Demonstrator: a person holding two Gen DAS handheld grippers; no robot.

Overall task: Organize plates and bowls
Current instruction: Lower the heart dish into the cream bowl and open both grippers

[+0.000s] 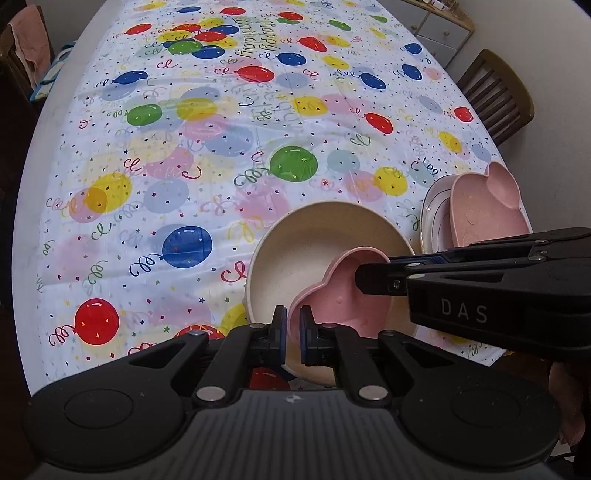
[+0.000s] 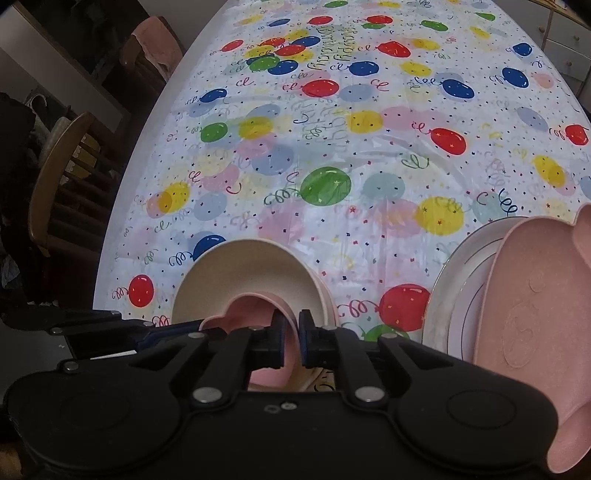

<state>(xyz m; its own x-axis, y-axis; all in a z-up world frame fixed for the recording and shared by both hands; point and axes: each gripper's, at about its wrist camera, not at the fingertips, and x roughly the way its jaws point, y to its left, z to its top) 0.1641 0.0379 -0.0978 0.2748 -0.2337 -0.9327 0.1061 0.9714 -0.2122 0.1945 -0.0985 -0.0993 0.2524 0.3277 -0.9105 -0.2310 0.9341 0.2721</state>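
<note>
As pictured, both claws (image 1: 293, 325) on pink bowl (image 1: 343, 295)

A balloon-print tablecloth (image 1: 221, 155) covers the table, with wooden chairs (image 2: 62, 184) on either side and a drawer cabinet (image 1: 441, 31) beyond.

Both wrist views look closely down on the pink bowl (image 1: 338, 291).

White letters "DAS" stand on the black plastic right gripper (image 1: 373, 282); the balloon-printed plastic tablecloth (image 1: 221, 147) beyond it carries upside-down "Happy Birthday" lettering.
</note>
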